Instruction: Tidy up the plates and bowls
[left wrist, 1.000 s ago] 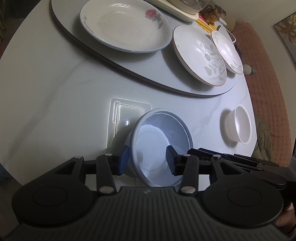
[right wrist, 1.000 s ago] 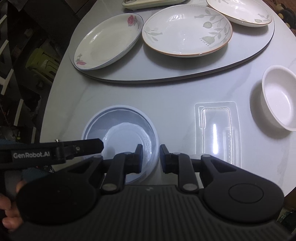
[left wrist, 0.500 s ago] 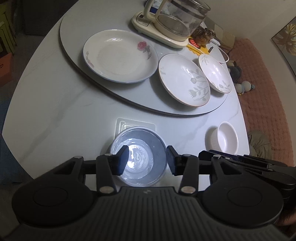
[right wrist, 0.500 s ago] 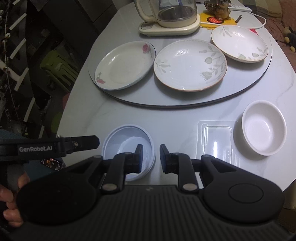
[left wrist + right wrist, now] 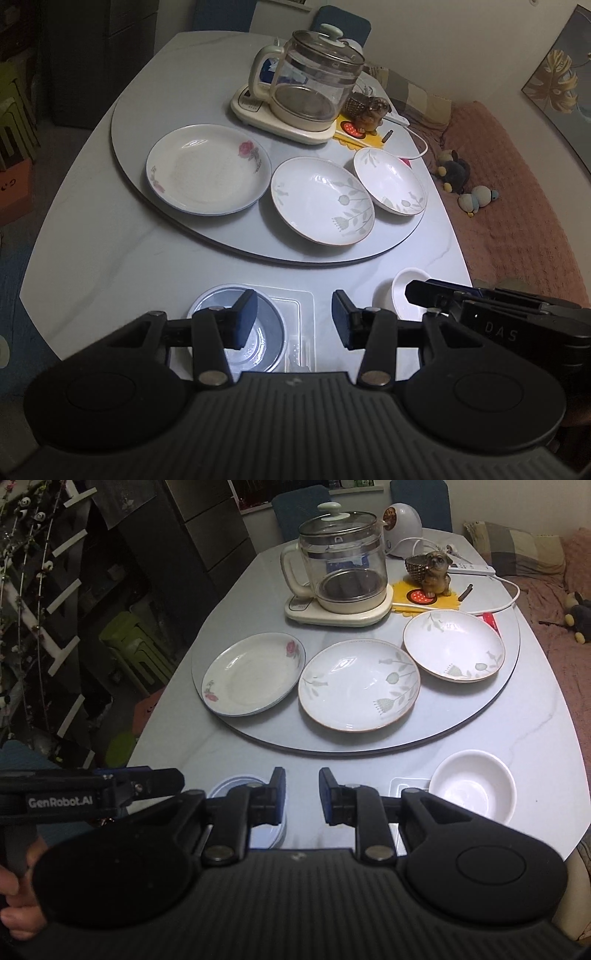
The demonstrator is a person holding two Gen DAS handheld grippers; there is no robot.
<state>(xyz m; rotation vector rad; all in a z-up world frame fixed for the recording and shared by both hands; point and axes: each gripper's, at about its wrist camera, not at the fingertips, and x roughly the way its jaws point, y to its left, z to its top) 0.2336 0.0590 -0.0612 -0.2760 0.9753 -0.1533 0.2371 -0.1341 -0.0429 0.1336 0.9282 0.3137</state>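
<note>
Three plates lie on the grey turntable: a rose plate, a large leaf plate and a smaller leaf plate. A blue-grey bowl sits at the table's near edge under my left gripper, which is open and empty above it. A white bowl sits near right. My right gripper is open and empty, between the two bowls.
A glass kettle on its base, a dog figurine and a white cable stand at the back of the turntable. A clear plastic tray lies by the blue-grey bowl. A pink couch is to the right.
Both grippers have pulled back and up from the table, so more of it shows. My left gripper let go of the blue-grey bowl, which now sits flat at the near edge.
</note>
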